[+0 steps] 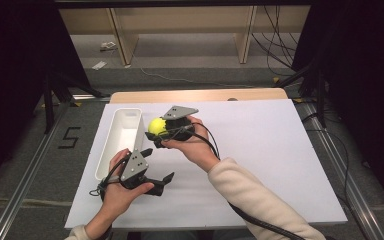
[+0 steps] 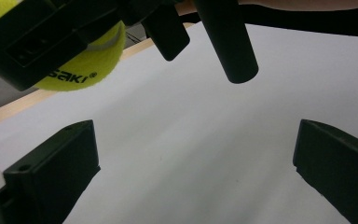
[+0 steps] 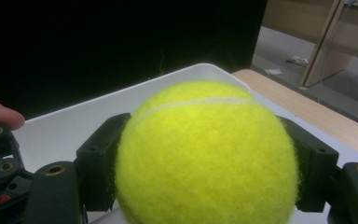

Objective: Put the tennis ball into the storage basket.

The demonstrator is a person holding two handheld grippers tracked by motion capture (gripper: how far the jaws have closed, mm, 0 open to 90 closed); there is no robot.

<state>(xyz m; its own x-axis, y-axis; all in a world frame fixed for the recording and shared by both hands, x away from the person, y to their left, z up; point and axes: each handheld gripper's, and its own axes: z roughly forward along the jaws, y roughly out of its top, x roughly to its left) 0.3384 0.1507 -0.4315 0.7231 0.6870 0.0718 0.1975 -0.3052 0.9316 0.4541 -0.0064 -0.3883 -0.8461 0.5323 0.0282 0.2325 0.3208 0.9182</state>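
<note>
Right gripper [image 1: 156,134] jaws clamp tennis ball [image 3: 207,156] across middle beside white bin [image 1: 121,131]. Ball likely light, fuzzy, springy. Left gripper [image 1: 159,181] jaws spread, empty.

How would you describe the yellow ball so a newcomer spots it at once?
On the white board, look beside the long white plastic tray. Just right of its far end, the right gripper clamps a fuzzy yellow tennis ball, the one bright thing there.

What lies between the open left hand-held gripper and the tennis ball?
Bare white board, as the left gripper view shows; the left hand-held gripper is empty, and the tennis ball is clamped farther off.
</note>
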